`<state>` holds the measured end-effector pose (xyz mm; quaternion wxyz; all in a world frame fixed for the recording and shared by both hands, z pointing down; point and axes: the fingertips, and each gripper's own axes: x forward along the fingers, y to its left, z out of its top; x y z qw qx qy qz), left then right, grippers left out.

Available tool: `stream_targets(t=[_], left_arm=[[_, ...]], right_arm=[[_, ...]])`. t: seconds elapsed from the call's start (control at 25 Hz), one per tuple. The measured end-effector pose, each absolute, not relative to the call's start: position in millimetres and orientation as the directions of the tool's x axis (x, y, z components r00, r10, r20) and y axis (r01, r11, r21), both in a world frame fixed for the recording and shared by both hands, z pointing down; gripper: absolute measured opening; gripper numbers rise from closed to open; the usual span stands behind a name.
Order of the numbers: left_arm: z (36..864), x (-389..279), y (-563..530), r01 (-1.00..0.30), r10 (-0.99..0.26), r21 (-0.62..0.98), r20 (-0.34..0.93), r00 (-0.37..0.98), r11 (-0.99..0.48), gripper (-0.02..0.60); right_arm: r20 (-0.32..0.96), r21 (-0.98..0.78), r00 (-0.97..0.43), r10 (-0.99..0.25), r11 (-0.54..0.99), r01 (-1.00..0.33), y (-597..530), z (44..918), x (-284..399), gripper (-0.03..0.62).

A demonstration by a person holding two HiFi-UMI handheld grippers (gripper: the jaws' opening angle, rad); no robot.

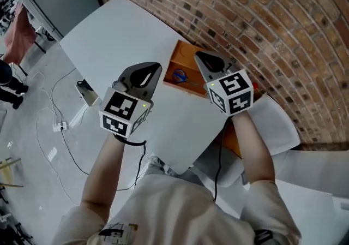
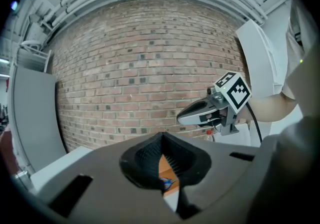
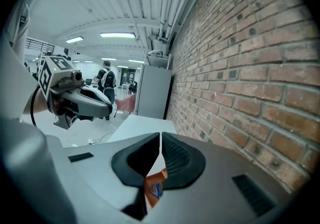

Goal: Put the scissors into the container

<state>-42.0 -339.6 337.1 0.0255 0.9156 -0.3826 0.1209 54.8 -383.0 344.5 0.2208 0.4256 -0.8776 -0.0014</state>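
Note:
An orange container sits on the white table against the brick wall. Blue-handled scissors lie inside it. My left gripper hovers just left of the container, jaws together and holding nothing. My right gripper hangs over the container's right side, jaws also together and empty. In the left gripper view the scissors and orange floor show below the closed tips, with the right gripper ahead. In the right gripper view the scissors show below its closed tips, with the left gripper at the left.
The white table runs along the brick wall. A white seat stands at the right. On the grey floor to the left lie cables and a power strip. A person stands far off in the hall.

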Motion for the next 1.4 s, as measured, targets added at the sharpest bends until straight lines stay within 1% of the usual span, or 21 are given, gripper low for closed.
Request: stream_targets(t=[0.16, 0.32, 0.52, 0.64, 0.76, 0.92, 1.12, 1.2, 1.32, 1.4], left_arm=[[299.9, -41.3, -321.7, -0.696, -0.698, -0.09, 0.192, 0.689, -0.712, 0.008], [260.8, -33.2, -295.7, -0.668, -0.67, -0.064, 0.109, 0.734, -0.742, 0.008], [227.2, -30.2, -269.8, -0.663, -0.687, -0.207, 0.071, 0.723, -0.719, 0.008], [221.2, -29.0, -257.4, -0.658, -0.706, -0.309, 0.069, 0.705, -0.687, 0.008], [225.2, -27.0, -243.5, -0.651, -0.704, -0.323, 0.077, 0.706, -0.687, 0.008], [232.0, -25.8, -226.7, -0.65, -0.697, -0.295, 0.09, 0.711, -0.701, 0.008], [234.5, -24.3, -205.5, -0.646, -0.67, -0.203, 0.078, 0.738, -0.736, 0.008], [234.6, -23.6, -198.6, -0.641, -0.666, -0.209, 0.082, 0.741, -0.739, 0.008], [231.5, -21.9, -186.4, -0.629, -0.667, -0.261, 0.089, 0.739, -0.732, 0.008], [231.3, -21.0, -180.4, -0.628, -0.667, -0.259, 0.095, 0.739, -0.733, 0.008]], right_arm=[[0.291, 0.194, -0.576, -0.764, 0.637, -0.746, -350.0, 295.7, 54.3, 0.018], [0.217, 0.239, -0.596, -0.773, 0.634, -0.735, -316.0, 258.6, 58.4, 0.018], [0.12, 0.228, -0.615, -0.779, 0.625, -0.747, -277.6, 221.1, 67.3, 0.017], [0.08, 0.232, -0.608, -0.789, 0.609, -0.759, -251.9, 208.2, 71.3, 0.017], [0.048, 0.229, -0.598, -0.8, 0.592, -0.773, -227.6, 199.9, 75.6, 0.015], [0.035, 0.185, -0.586, -0.81, 0.581, -0.792, -202.5, 199.5, 84.8, 0.012], [0.09, 0.138, -0.59, -0.802, 0.597, -0.79, -181.3, 224.1, 87.9, 0.011], [0.103, 0.137, -0.581, -0.808, 0.59, -0.796, -177.2, 230.7, 93.3, 0.011], [0.11, 0.156, -0.555, -0.824, 0.566, -0.809, -175.6, 230.2, 106.1, 0.011], [0.107, 0.16, -0.546, -0.831, 0.557, -0.815, -174.8, 227.1, 112.5, 0.011]])
